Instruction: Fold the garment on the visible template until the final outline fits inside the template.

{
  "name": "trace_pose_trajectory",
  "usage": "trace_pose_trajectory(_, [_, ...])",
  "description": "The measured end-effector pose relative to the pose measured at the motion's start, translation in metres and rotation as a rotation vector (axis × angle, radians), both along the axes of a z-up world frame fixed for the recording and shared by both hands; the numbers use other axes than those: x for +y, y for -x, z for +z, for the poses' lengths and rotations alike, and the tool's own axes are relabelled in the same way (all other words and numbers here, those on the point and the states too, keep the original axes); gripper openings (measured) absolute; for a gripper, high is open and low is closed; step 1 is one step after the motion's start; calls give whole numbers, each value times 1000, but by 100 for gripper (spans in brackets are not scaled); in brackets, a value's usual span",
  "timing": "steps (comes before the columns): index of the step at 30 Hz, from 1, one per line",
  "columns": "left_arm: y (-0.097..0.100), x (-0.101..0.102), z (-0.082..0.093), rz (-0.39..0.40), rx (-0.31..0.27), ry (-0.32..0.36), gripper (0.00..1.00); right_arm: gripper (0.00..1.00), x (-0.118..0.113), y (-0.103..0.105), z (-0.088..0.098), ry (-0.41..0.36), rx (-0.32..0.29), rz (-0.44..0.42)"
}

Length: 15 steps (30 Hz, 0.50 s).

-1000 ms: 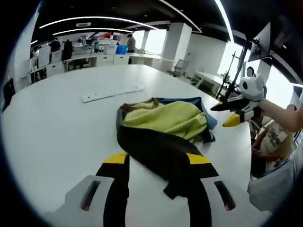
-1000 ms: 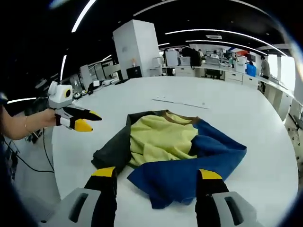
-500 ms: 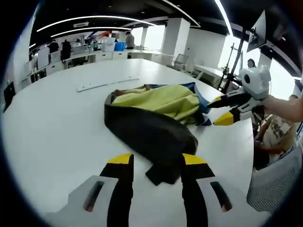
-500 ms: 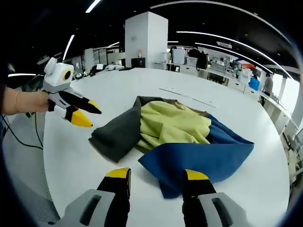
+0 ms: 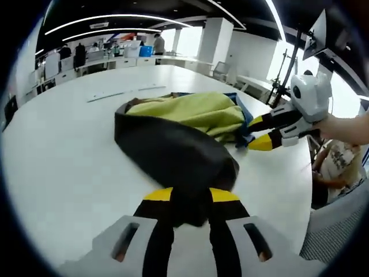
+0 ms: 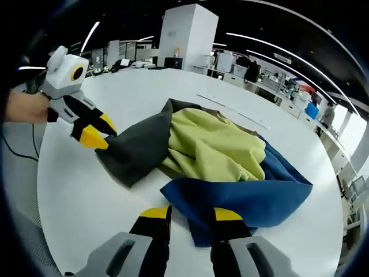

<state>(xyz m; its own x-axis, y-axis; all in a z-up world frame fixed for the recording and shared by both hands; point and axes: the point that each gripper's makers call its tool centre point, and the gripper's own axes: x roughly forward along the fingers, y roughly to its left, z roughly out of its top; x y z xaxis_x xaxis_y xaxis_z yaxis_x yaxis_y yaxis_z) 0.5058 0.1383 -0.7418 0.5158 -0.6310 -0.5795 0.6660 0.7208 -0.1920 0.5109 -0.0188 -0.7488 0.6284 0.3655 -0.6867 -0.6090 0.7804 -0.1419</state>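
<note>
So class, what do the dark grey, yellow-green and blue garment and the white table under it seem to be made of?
The dark grey, yellow-green and blue garment looks like soft matte woven or knit fabric: it creases and drapes without shine. The white table looks like smooth laminate or painted board, faintly glossy; which one can't be told.

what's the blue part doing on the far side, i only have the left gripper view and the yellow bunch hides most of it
Observer: In the right gripper view the garment's blue part lies as one broad panel on the table, in front of the yellow part.
Operator: is the right gripper on it
Observer: Yes, the right gripper has its jaws close together with the blue panel's near corner between them; it looks pinched.
Operator: how does my side look from there
Observer: The left gripper has its yellow tips at the outer corner of the dark grey part, which runs as a flat flap back to the collar.
</note>
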Motion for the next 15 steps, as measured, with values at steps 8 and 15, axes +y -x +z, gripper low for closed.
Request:
trace_pose_trajectory(8, [0, -1, 3, 17, 8, 46, 0, 0, -9, -5, -5, 26, -23, -16])
trace_pose_trajectory(15, [0, 13, 27, 50, 3, 76, 0, 0, -10, 3, 20, -12, -47, -21])
